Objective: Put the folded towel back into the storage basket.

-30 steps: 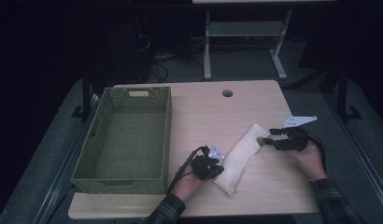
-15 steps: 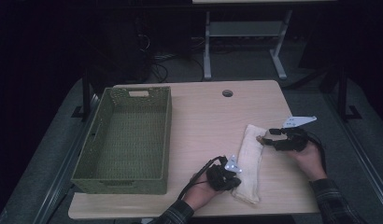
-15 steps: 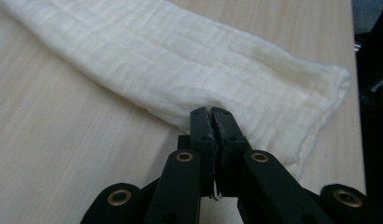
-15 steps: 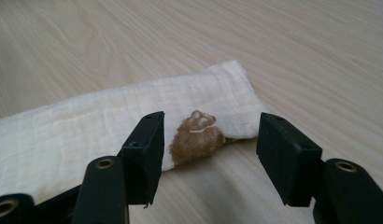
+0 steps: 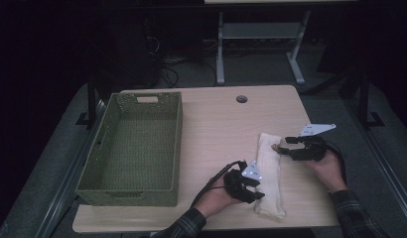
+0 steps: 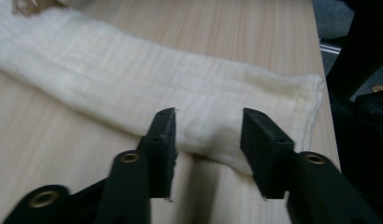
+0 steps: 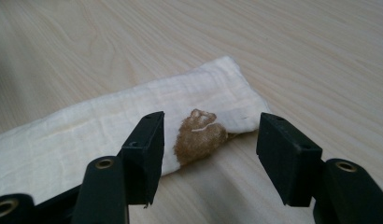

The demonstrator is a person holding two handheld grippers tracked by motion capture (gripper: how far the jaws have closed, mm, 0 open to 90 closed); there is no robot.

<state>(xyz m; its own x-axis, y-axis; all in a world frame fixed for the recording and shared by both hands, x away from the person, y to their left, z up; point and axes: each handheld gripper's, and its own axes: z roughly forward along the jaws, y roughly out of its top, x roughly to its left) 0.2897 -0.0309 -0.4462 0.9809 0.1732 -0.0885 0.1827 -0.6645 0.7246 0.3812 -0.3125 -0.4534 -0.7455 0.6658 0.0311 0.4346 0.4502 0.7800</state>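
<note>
A folded cream cloth [image 5: 269, 173] lies as a long strip on the wooden table [image 5: 216, 134], running from near to far. A brown patch [image 7: 199, 133] marks its far corner. My left gripper [image 5: 257, 191] is at the cloth's near left edge. In the left gripper view the gripper [image 6: 208, 123] is open: its jaws have just been opening and stand either side of the cloth's [image 6: 133, 88] edge without pressing it. My right gripper [image 5: 284, 147] is open at the far end, low over the table, with the brown patch in line between its jaws [image 7: 210, 128].
An empty green woven basket [image 5: 137, 186] stands on the left half of the table. A round cable hole [image 5: 241, 99] sits near the far edge. The table's near edge lies just below the cloth's end. A metal frame [image 5: 261, 34] stands on the floor beyond.
The left gripper dragged the cloth's near end to the right, swinging the strip from slanted to nearly straight, then opened and let go. The right gripper has stayed put.
</note>
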